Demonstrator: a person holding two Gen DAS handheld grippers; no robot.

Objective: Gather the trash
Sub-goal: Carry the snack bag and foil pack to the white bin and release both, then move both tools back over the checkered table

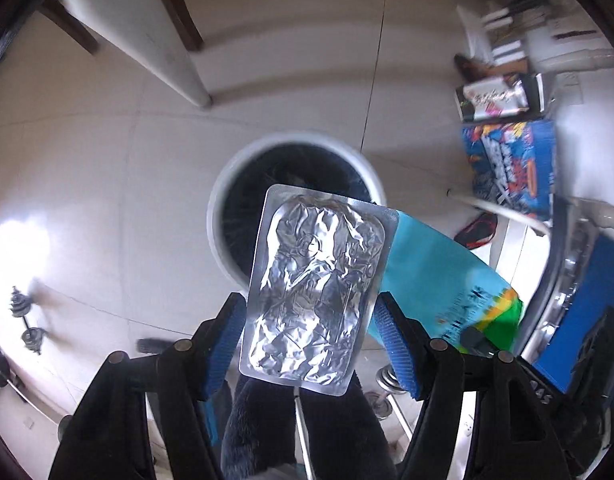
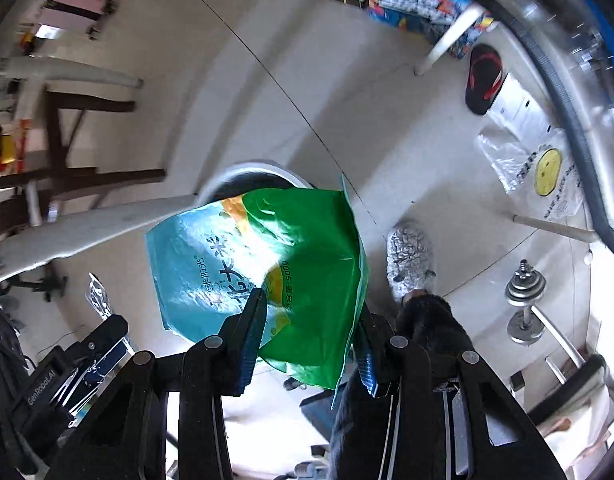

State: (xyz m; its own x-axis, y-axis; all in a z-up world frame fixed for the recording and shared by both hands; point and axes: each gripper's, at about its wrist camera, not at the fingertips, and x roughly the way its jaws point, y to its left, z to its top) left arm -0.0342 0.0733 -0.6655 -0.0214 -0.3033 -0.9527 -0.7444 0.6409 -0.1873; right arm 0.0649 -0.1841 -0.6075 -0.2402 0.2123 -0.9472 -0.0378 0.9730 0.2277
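pale tiled floor (image 1: 107, 184), dumbbell (image 2: 525, 292) near a fuzzy slipper (image 2: 409, 256), red-and-black sandal (image 2: 483, 80), colourful blue box (image 1: 511, 168), brown wooden chair legs (image 2: 67, 152)

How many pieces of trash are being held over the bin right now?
2. A foil pack in the left tongs, and a green bag in the right tongs.

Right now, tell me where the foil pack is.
In the left wrist view, the foil pack sits between the left gripper pads, above the white bin.
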